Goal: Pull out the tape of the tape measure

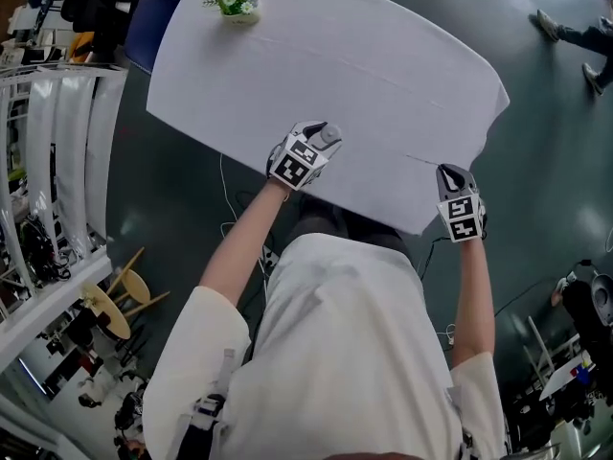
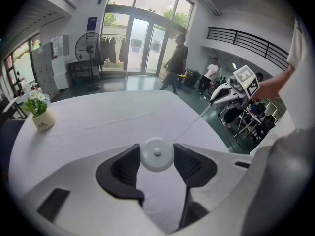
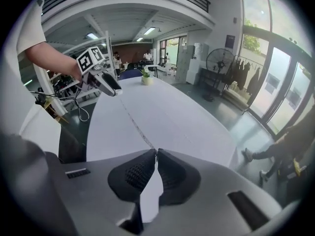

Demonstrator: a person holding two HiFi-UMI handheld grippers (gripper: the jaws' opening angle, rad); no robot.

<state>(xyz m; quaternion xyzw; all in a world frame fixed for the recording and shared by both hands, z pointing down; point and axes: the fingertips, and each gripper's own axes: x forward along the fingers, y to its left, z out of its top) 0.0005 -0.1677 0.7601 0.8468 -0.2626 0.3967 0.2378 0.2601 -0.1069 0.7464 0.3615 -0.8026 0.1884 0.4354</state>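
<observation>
Big hall: glossy dark floor [image 1: 556, 113], glass doors [image 2: 142, 43], standing fan [image 2: 88, 45]. Long table [image 1: 383, 84] under smooth white cloth, corners rounded. Round white tape measure [image 2: 156, 155], plastic disc with small hub, sits clamped between ribbed black pads of my left gripper [image 1: 318, 142], jaws wide around it, over near table edge. Thin tape [image 3: 135, 124] runs straight over cloth to my right gripper [image 3: 155, 154]. Jaws there are pressed together, seemingly pinching tape's tip; too fine to be sure. Small potted plant [image 1: 235, 6] at far end.
</observation>
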